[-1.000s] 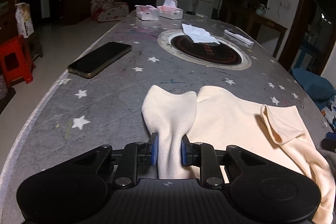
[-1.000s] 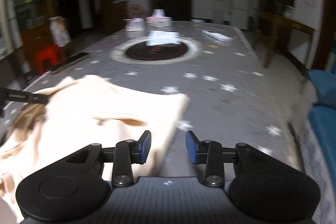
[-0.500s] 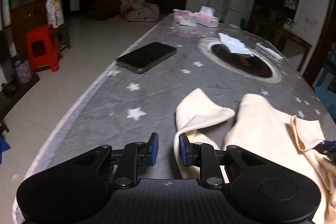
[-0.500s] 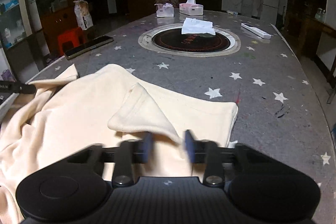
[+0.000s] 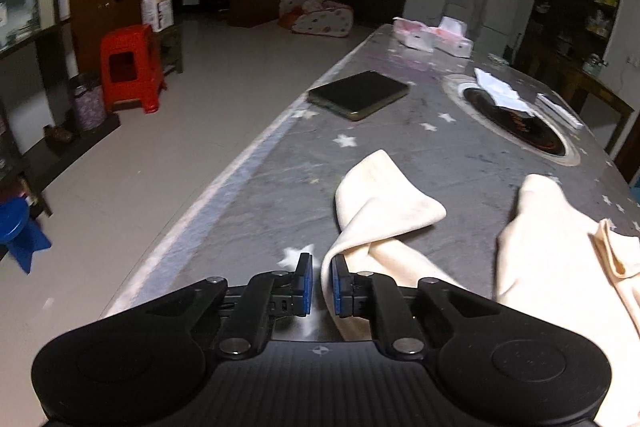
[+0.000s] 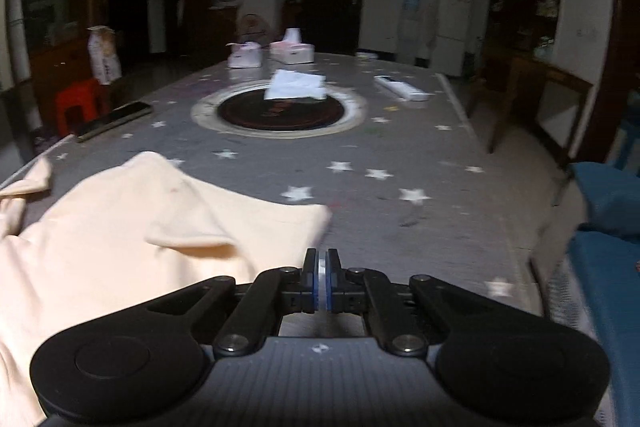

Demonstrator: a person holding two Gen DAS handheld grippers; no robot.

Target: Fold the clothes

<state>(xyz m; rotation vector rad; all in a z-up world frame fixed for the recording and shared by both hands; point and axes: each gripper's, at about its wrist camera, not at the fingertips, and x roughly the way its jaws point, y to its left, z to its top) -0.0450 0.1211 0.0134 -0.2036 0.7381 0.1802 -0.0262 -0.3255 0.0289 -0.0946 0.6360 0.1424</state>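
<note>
Left gripper point(image 5: 319, 281) jaws are closing beside the cream garment point(image 5: 384, 199), lower centre; right gripper point(image 6: 320, 281) jaws meet, empty.

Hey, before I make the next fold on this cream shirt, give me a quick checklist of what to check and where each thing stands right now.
1. Left hand-held gripper pinching the sleeve: jaws closing with the sleeve's edge at the gap; firm pinch: cannot tell.
2. Right hand-held gripper holding the shirt: shut, but the hem seems to end just left of its fingers: cannot tell.
3. Shirt lying flat: sleeve twisted, a flap turned over: not ok.
4. Phone apart from the cloth: ok.
5. Table bare between the shirt and the round inset: ok.
</note>
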